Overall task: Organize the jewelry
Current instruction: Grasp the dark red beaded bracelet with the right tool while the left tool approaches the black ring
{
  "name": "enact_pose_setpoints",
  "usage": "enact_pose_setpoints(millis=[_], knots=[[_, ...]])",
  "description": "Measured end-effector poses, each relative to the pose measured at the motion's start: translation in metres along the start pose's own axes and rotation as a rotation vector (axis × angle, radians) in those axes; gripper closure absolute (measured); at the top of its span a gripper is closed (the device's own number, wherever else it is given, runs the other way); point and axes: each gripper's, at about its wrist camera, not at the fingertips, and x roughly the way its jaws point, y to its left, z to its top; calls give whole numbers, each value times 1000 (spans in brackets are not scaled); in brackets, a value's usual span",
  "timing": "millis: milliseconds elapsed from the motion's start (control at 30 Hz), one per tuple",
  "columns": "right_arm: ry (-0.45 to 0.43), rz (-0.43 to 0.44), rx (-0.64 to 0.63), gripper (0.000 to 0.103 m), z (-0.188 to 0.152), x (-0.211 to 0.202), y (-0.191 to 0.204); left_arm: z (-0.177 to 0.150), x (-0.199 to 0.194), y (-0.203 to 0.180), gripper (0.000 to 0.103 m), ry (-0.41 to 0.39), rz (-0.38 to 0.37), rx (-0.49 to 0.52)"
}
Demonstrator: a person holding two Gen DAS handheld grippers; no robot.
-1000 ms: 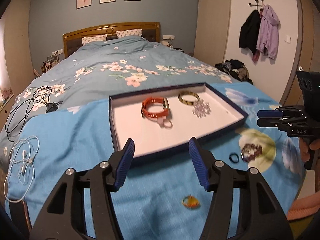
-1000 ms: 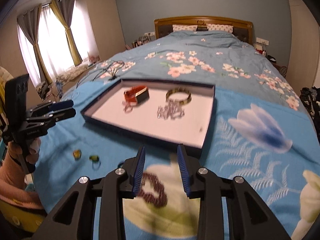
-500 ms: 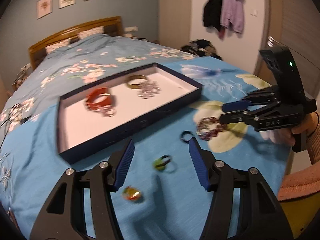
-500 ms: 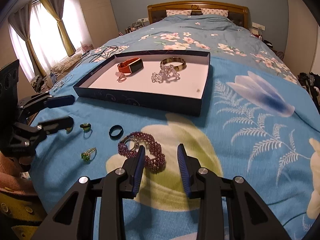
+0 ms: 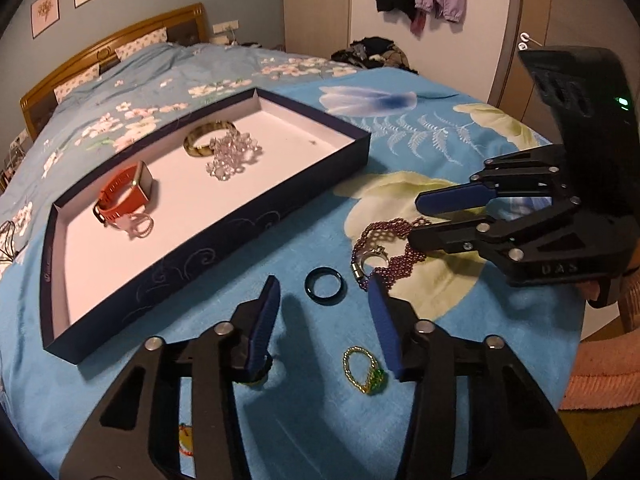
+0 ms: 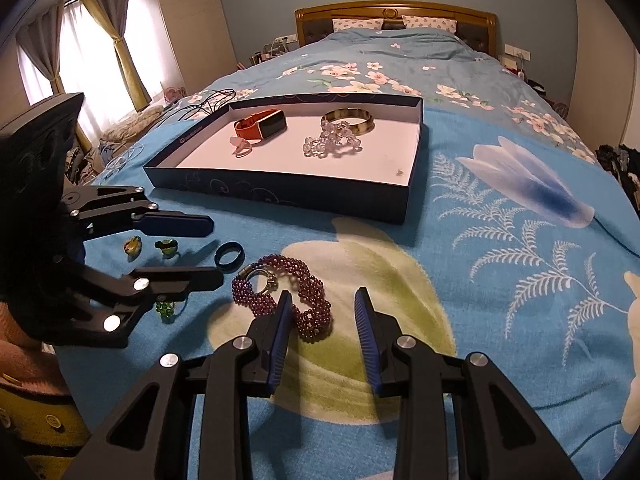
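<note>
In the left wrist view, the left tongs (image 5: 324,320) hang over the blue bedspread (image 5: 280,248) with nothing between their blue pads; their jaws have just been closing, yet they stand apart. A black ring (image 5: 324,286) lies just beyond the tips, and a gold ring with a green stone (image 5: 365,372) lies on the cloth between the two arms. The navy tray (image 5: 224,236) sits further up the bed and holds an orange watch (image 5: 125,196), a tortoiseshell bangle (image 5: 210,145) and a clear bead bracelet (image 5: 233,156). The step seems to be picking up a loose ring: it would go best with the pads lowered on either side of the band and closed gently, so the soft cloth is not pinched too. A small ring is half hidden behind the left pad.

In the right wrist view, the right tongs (image 6: 322,332) are spread and empty, poised over the purple beaded bracelet (image 6: 280,300), whose near end lies just beside the left pad. The left tongs (image 6: 208,250) partly cover the small green pieces near them, so their shapes are hard to make out.
</note>
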Motion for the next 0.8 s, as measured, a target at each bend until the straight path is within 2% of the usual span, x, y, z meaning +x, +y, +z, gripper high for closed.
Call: enact_pose_setpoints(millis=[100,167,233,333,467,800], knots=[[-5,0,-5,79,-1,0,1,1,6,3,65,20,-3,-15],[-4,12,-5,89,-1,1,1,1,8,3,65,26,-7,-20],[-6,13,-14,90,-2,1,2,2,8,4,65,26,-5,-22],[-8,21,-14,95,-1,2,3,2,10,2,71,28,-9,-16],[-16,15,-24,97,-1,0,6,3,10,2,81,27,-11,-24],[-52,27,-43,97,6,-9,12,2,3,6,81,4,-16,-58]])
